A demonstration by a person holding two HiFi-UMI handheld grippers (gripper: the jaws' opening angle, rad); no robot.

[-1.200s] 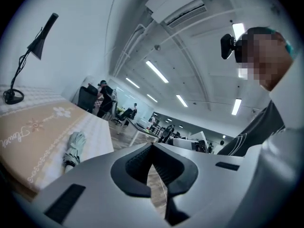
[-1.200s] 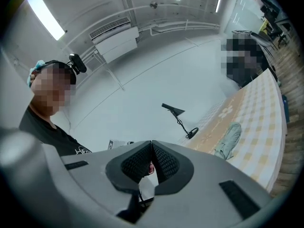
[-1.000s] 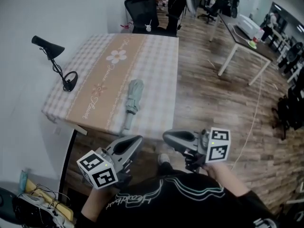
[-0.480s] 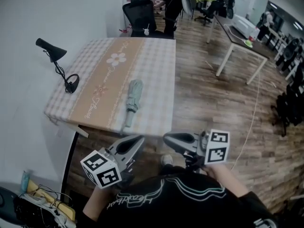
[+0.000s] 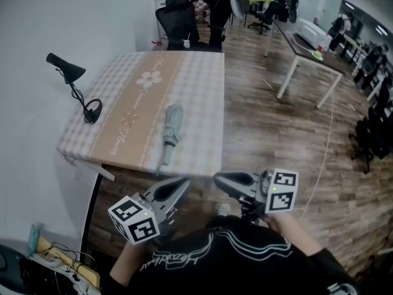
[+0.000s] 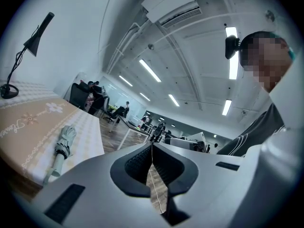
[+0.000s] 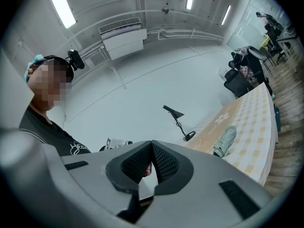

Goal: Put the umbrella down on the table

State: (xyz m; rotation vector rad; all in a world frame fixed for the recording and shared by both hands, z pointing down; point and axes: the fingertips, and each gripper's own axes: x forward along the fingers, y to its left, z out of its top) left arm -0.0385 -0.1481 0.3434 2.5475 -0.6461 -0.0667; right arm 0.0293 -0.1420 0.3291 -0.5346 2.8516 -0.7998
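1. Lying flat on the worktop (image 5: pixel 212 155), the umbrella (image 5: pixel 171 131) looks like it is already where the task wants it, so I think the job is done.
2. The left claw (image 5: pixel 182 184) is clenched tight with nothing in it. Its two jaws touch each other.
3. The right claw (image 5: pixel 218 178) is clenched too, and it is just as empty.
4. Both claws hang in the air close to the person's body, off the near edge of the worktop and apart from the umbrella. I think they are back there because there is nothing more to hold.
5. The umbrella rests near that near edge, on the checked part of the cloth (image 5: pixel 199 72), just beside the plain tan stripe. Its thin end points to the person and its fat end points away.
6. The umbrella is folded up small. It is a pale grey-green colour. The fabric part is bunched and looks soft, with a band round it, and a thin pale handle sticks out of the near end.
7. A black lamp (image 5: pixel 72 82) stands over on the left side of the worktop, well apart from the umbrella, so nothing crowds it.
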